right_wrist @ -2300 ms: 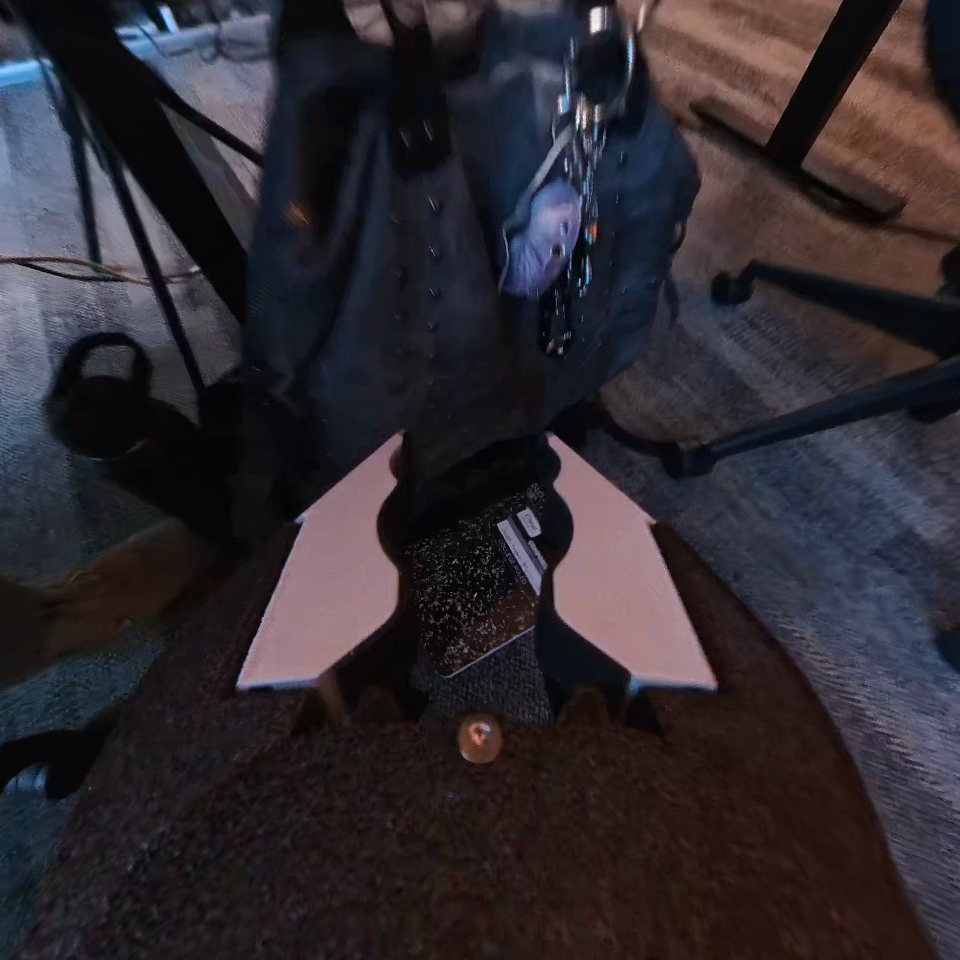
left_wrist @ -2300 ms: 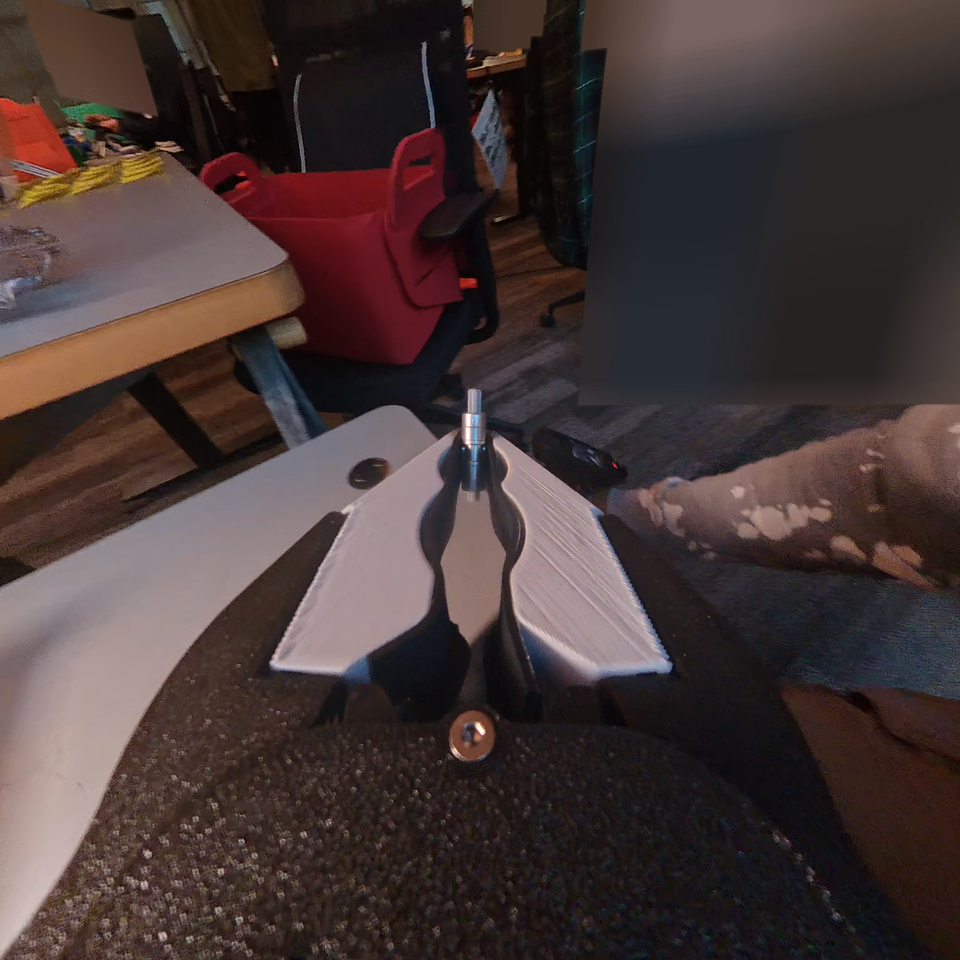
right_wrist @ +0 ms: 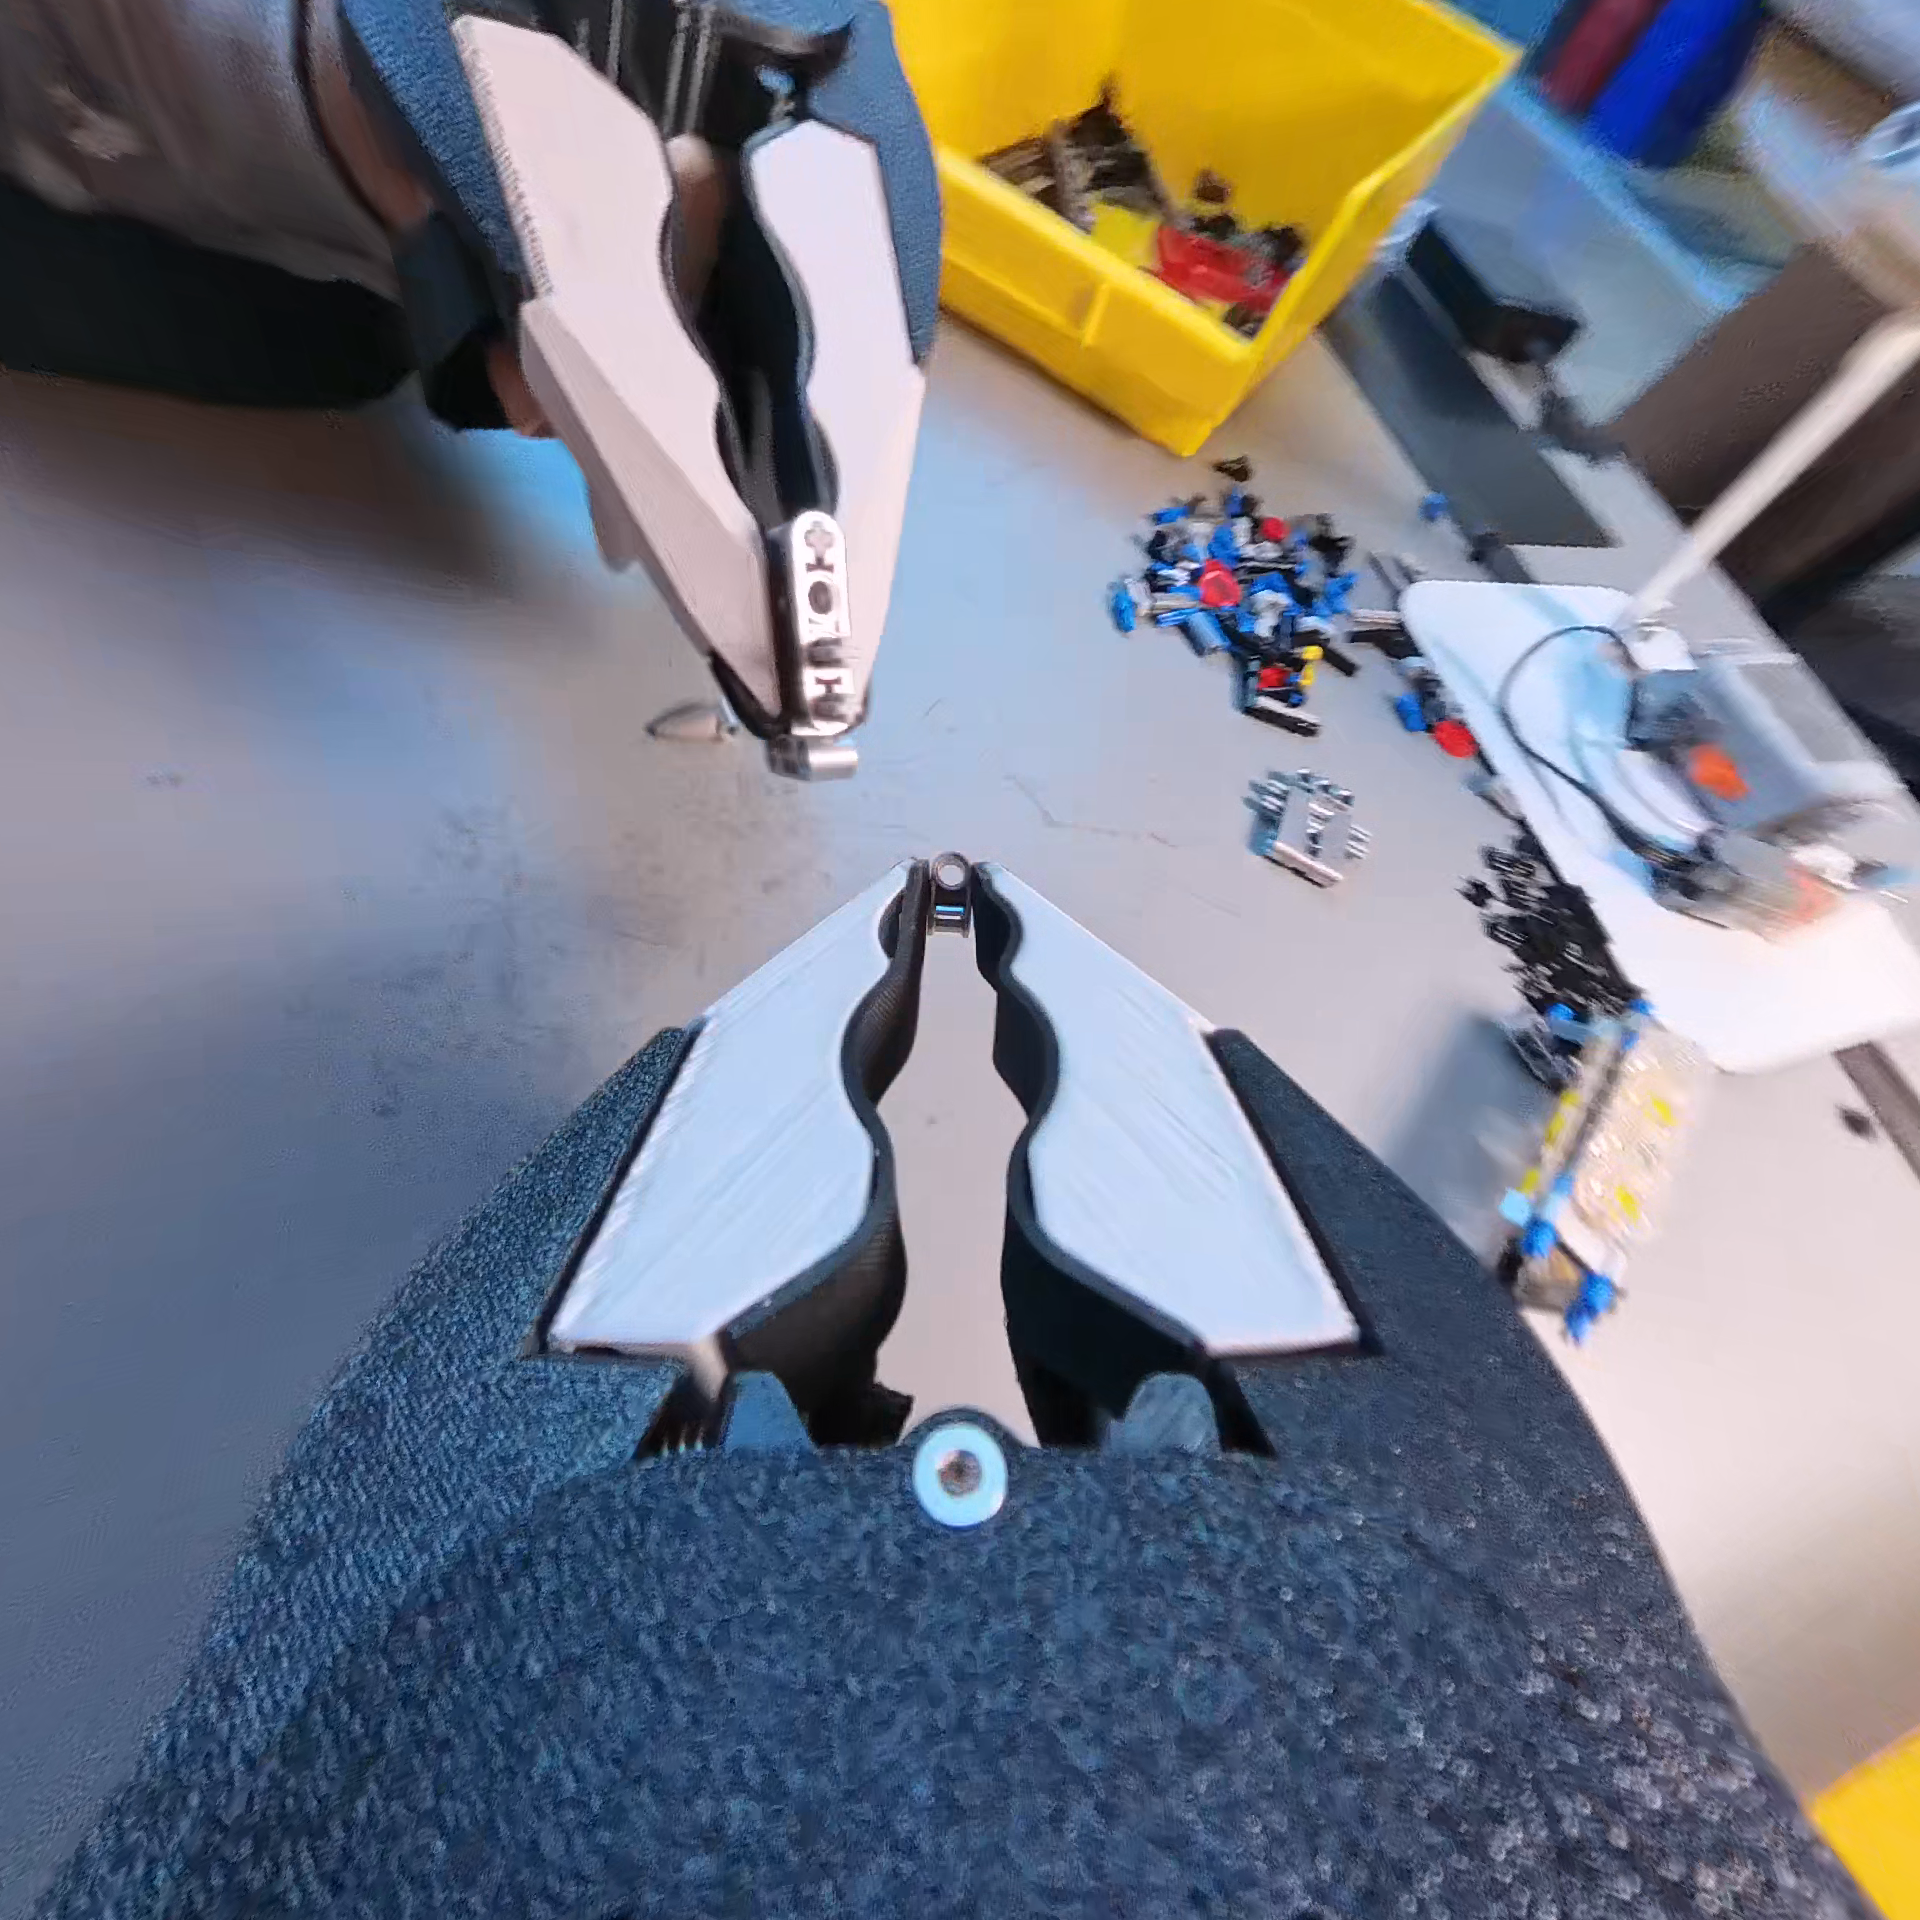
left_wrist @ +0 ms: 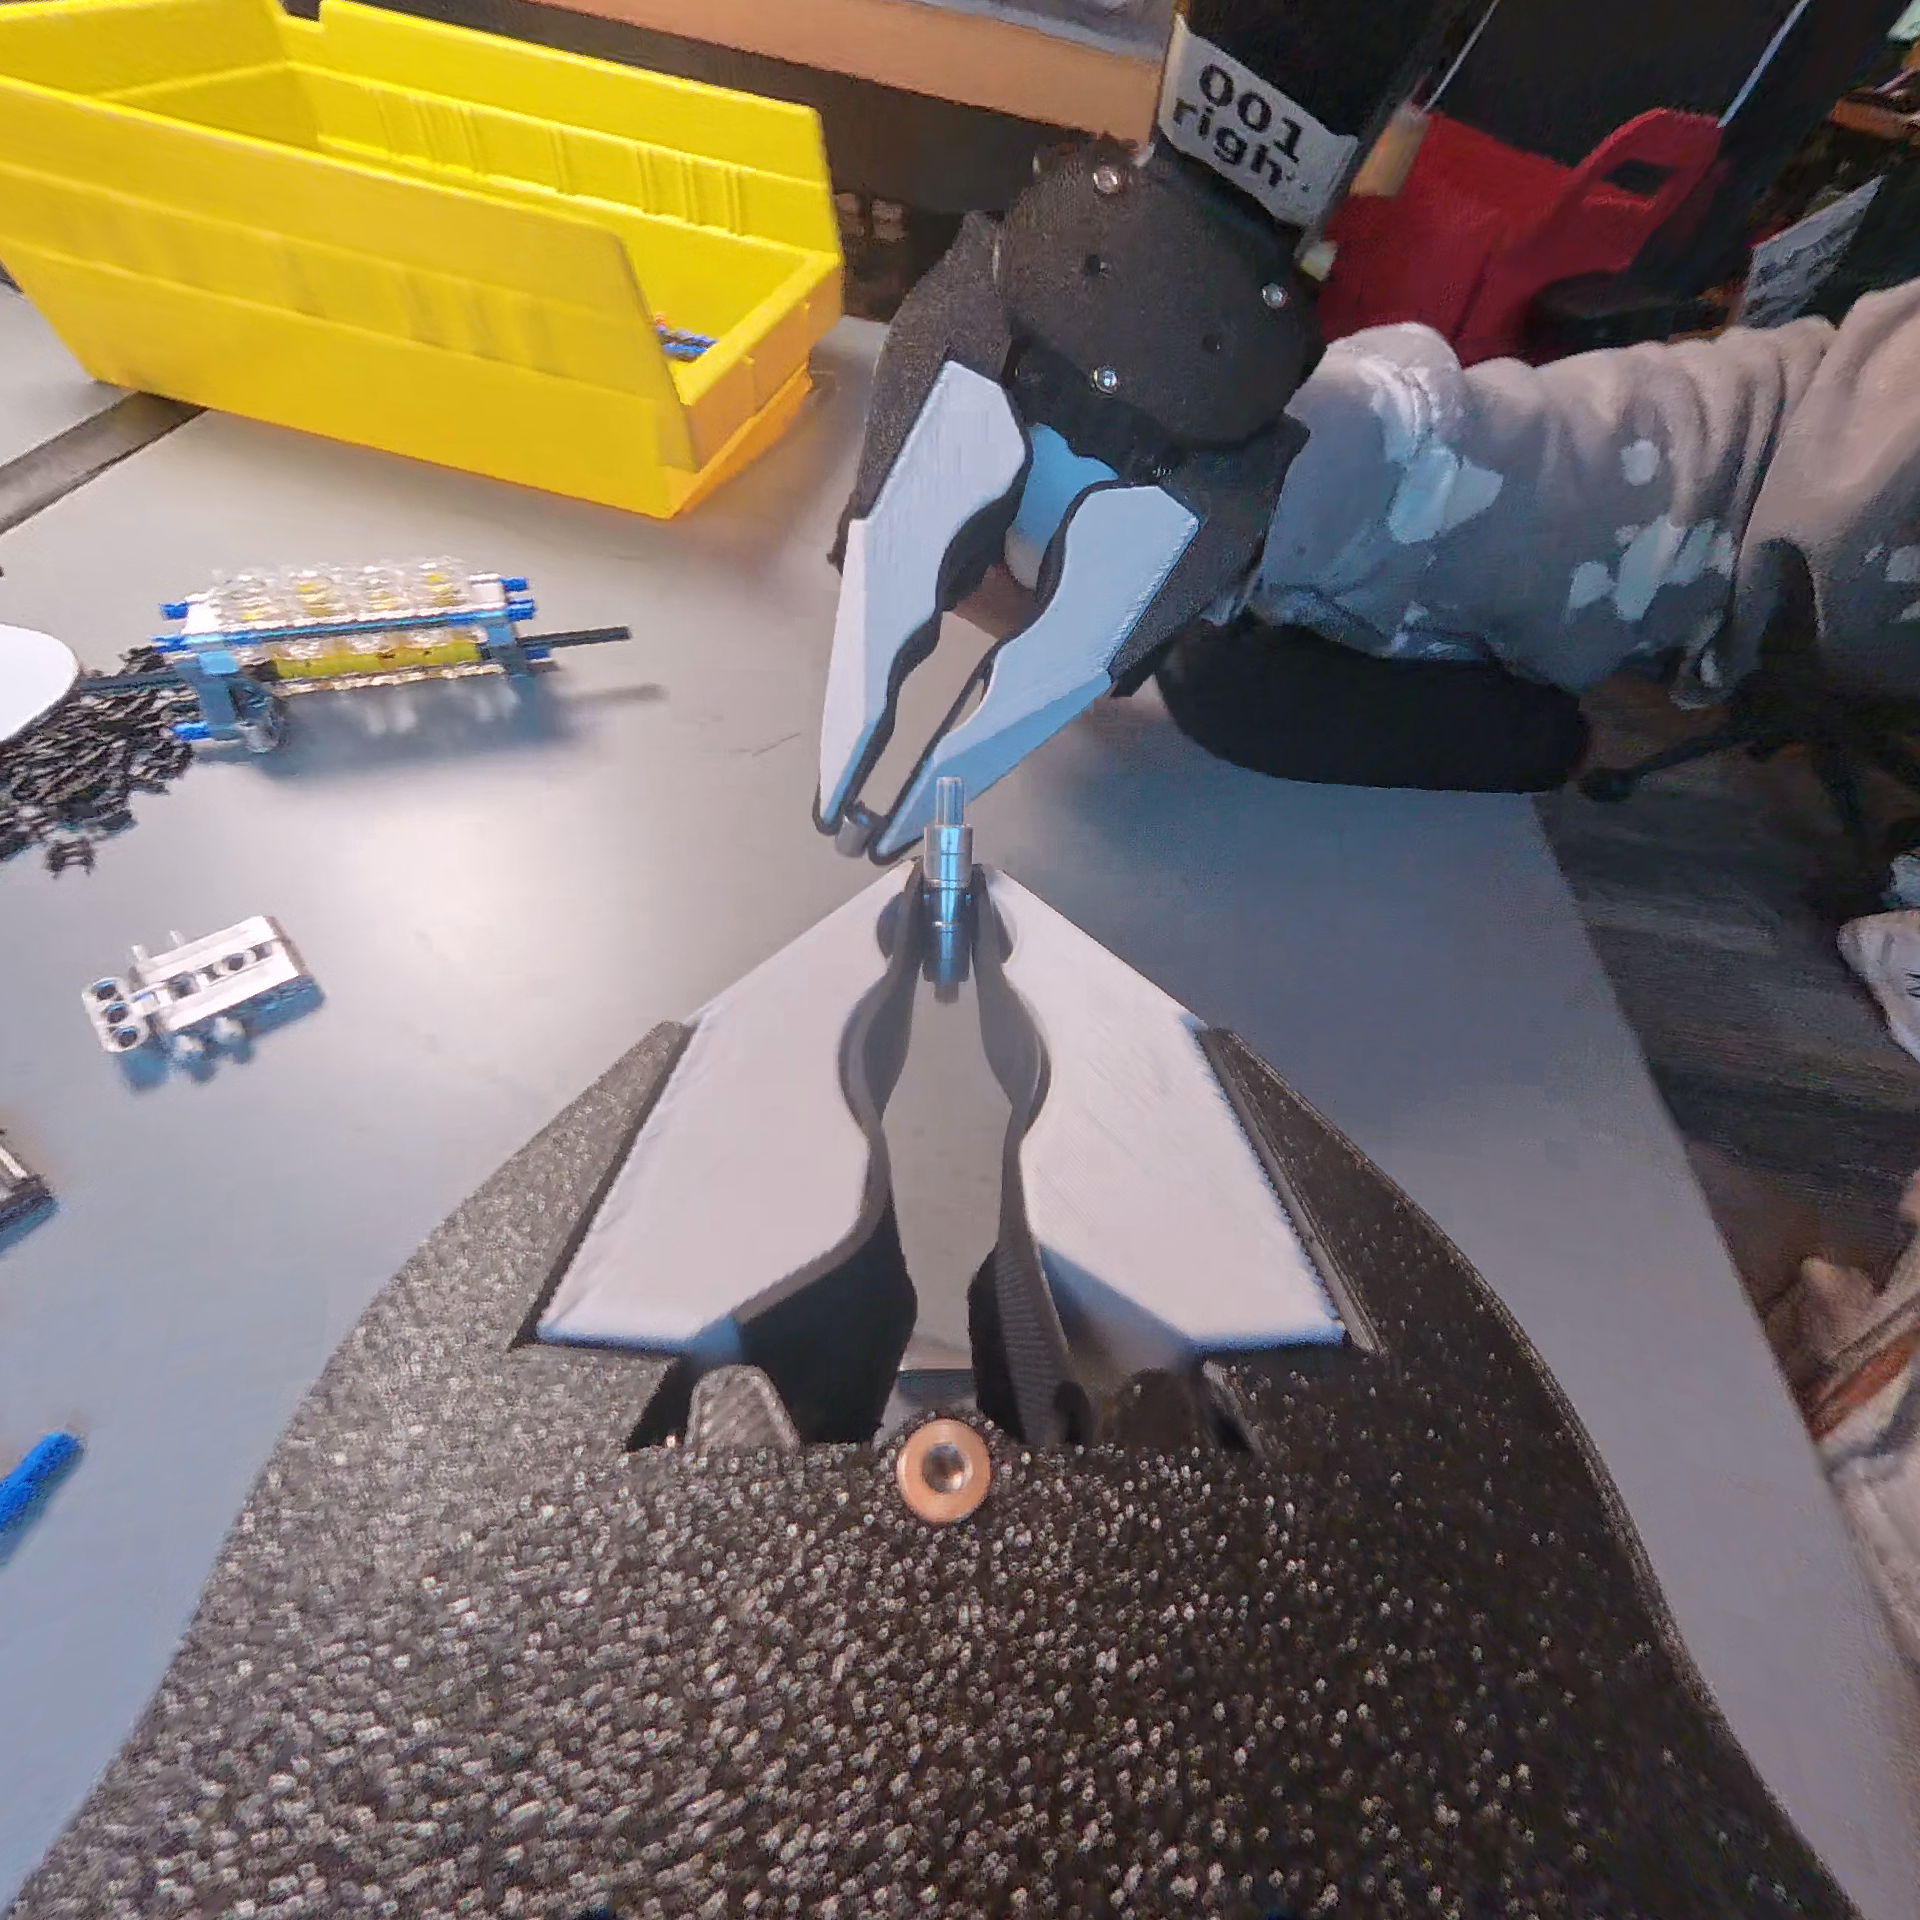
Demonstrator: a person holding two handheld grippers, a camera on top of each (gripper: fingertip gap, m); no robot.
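Grippers face each other tip to tip above a grey tabletop (left_wrist: 520, 1039). Left gripper (left_wrist: 948, 914) is clamped on a light grey perforated beam piece (right_wrist: 821, 623); in the left wrist view it shows edge-on as a slim stepped metallic-looking part (left_wrist: 948, 883) with a short stub at its far end. In the right wrist view the same gripper (right_wrist: 805, 717) comes in from upper left, the beam's row of holes facing the camera and its lower end sticking out past the fingertips.

Right gripper (right_wrist: 945, 894) is closed on a small grey round bush with a centre hole (right_wrist: 948, 878), pinched at the very tips. From the left wrist view this gripper (left_wrist: 862, 831) hangs just beyond the beam's stub, close but apart, with the bush (left_wrist: 852, 836) showing at its tip. A person's grey patterned sleeve (left_wrist: 1558, 499) is behind it.

On the table: yellow parts bin (left_wrist: 416, 312) at the far side, a clear-and-yellow brick assembly with blue pins (left_wrist: 353, 634), a heap of small black parts (left_wrist: 73, 769), a small light grey sub-assembly (left_wrist: 197, 982), a mixed pile of blue, black and red pieces (right_wrist: 1247, 603), and a white board carrying a grey wired unit (right_wrist: 1662, 727).
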